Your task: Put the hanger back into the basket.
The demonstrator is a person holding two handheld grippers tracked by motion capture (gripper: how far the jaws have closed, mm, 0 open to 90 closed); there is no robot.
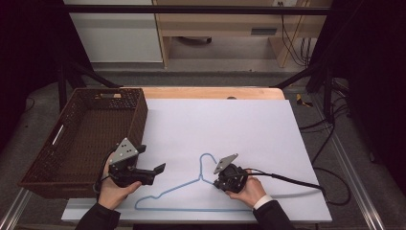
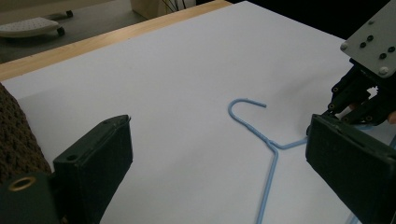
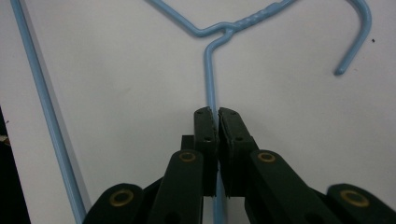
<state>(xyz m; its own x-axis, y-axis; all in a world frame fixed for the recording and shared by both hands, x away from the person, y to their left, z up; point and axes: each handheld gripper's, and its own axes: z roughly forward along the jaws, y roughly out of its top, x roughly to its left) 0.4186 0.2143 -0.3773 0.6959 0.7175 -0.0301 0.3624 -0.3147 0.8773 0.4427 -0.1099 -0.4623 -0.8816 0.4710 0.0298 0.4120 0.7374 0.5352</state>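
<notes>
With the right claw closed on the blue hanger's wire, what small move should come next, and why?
Probably a slight lift of the right claw. Its jaws are shut on the blue hanger, which lies flat on the white sheet. The left claw waits open nearby, with the brown basket beside it as a likely destination.

We see a thin wire hanger (image 3: 208, 88) with a smooth, slightly glossy light-blue coating, its neck twisted like metal wire. It lies on a matt white sheet (image 1: 230, 124) that looks like paper or board, over a table (image 1: 210, 92) of pale, smooth wood. The basket (image 1: 57, 158) is dark brown, rough woven wicker. The right gripper (image 3: 217, 114) looks like matt black plastic with brass-coloured rivets.
</notes>
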